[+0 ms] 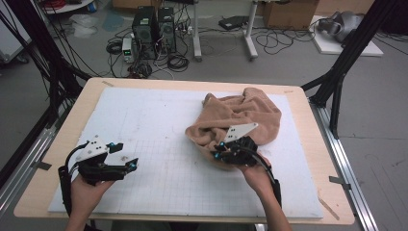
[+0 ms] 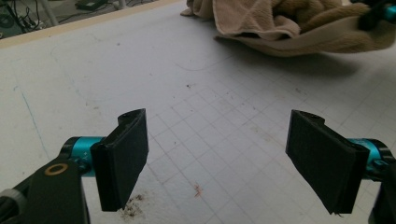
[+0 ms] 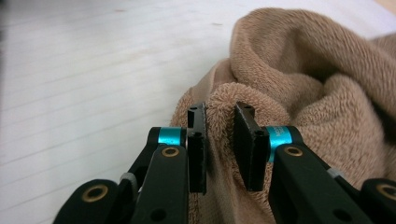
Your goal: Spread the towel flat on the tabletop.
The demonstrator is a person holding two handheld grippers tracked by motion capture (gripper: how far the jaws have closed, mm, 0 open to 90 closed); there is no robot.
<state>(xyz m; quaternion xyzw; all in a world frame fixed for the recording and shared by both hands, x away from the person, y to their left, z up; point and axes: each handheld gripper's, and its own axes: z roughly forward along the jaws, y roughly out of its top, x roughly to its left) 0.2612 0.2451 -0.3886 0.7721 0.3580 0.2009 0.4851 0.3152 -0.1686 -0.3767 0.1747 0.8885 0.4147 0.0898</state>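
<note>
- The right tool [image 3: 219,140] is clamping the towel's [image 1: 250,113] near fold, right of centre on the tabletop [image 1: 159,130].
- The left tool [image 2: 217,163] is hovering gaping at near left; nothing is blocking between.

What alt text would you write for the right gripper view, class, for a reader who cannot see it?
The right gripper pinches a thick fold of a crumpled tan towel between its two black jaws. To the left of the towel lies the white gridded mat, out of focus.
</note>
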